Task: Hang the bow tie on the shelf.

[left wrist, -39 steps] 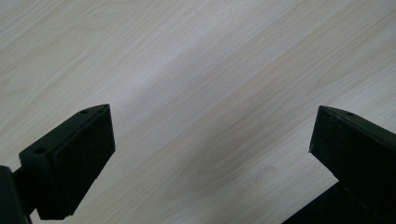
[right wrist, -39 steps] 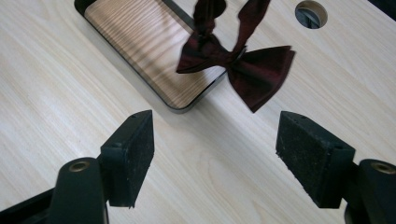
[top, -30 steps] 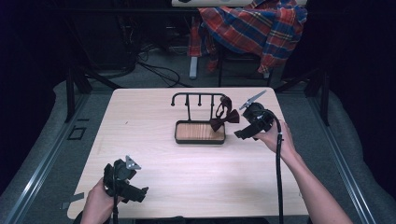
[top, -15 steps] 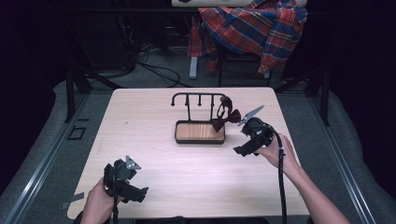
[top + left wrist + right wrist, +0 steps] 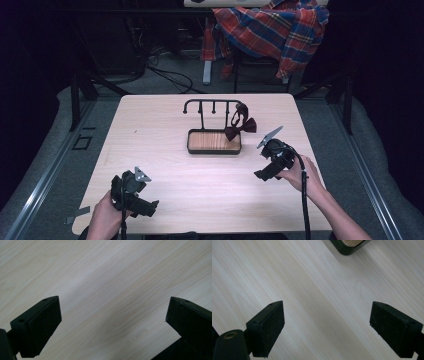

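A dark red bow tie [image 5: 241, 127] hangs from the right end of a black hook rack [image 5: 212, 102], over its wooden base [image 5: 214, 141]. My right gripper [image 5: 261, 175] sits to the right of the base and nearer to me, apart from the tie. Its jaws have just been opening and stand open over bare wood [image 5: 327, 325], with nothing between them. A corner of the rack's base [image 5: 348, 247] shows at the top of the right gripper view. My left gripper [image 5: 147, 207] rests near the table's front left, open over bare tabletop [image 5: 112, 322].
The light wooden table [image 5: 165, 120] ends close behind both hands. A plaid cloth [image 5: 272, 30] lies over a chair beyond the far edge. Cables [image 5: 170, 75] run across the floor there, and a metal rail [image 5: 50, 170] runs along the left side.
The right gripper has drawn back from the bow tie toward me and sunk lower. The tie stays hanging on the rack. The left gripper has kept still.
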Available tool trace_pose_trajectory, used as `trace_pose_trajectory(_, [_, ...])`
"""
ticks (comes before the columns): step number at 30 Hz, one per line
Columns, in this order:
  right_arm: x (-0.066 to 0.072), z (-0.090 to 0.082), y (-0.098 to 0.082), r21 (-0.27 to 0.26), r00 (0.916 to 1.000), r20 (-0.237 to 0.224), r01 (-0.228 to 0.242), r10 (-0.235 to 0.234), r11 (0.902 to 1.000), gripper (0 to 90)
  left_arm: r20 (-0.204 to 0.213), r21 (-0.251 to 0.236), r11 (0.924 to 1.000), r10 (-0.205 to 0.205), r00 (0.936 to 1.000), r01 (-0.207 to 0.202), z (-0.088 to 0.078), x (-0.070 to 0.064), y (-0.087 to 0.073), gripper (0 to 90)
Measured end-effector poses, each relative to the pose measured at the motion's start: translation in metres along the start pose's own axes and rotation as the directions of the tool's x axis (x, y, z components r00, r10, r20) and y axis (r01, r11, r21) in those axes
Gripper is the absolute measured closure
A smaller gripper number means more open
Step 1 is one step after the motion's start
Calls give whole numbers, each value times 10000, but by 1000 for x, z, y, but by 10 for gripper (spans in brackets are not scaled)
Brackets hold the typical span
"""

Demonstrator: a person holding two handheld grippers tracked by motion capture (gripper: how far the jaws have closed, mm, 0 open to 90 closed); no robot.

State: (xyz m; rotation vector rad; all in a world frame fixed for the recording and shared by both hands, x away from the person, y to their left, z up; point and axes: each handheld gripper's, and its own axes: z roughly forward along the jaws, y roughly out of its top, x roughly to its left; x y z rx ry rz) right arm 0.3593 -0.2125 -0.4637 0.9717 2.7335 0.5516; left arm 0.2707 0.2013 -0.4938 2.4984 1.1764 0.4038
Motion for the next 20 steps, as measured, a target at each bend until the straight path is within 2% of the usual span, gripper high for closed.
trace_pose_trajectory(5, [7,13,-13,279,9998,-194,-59,65,9996,122,-24,19,10000,30,10000,-30,0,0,0,1])
trace_pose_trajectory(6, [7,15,-15,501,9998,-172,98,-90,9987,120,-28,38,10000,37,10000,-37,0,0,0,1])
trace_pose_trajectory(7, [10,19,-19,505,9998,-205,28,-17,9987,123,-40,53,10000,36,10000,-36,0,0,0,1])
trace_pose_trajectory(8, [10,23,-22,867,9993,-362,146,-115,9961,124,-45,61,10000,58,10000,-57,0,-1,1,1])
trace_pose_trajectory(13, [8,28,-28,1174,9990,-422,193,-144,9929,128,-34,21,10000,58,10000,-58,0,-1,0,1])
trace_pose_trajectory(14, [6,27,-28,1243,9993,-322,210,-171,9920,129,-31,11,10000,59,10000,-59,0,0,0,1])
trace_pose_trajectory(20, [1,24,-29,971,9999,-143,19,-5,9953,147,-37,37,10000,61,10000,-61,0,-1,1,1])
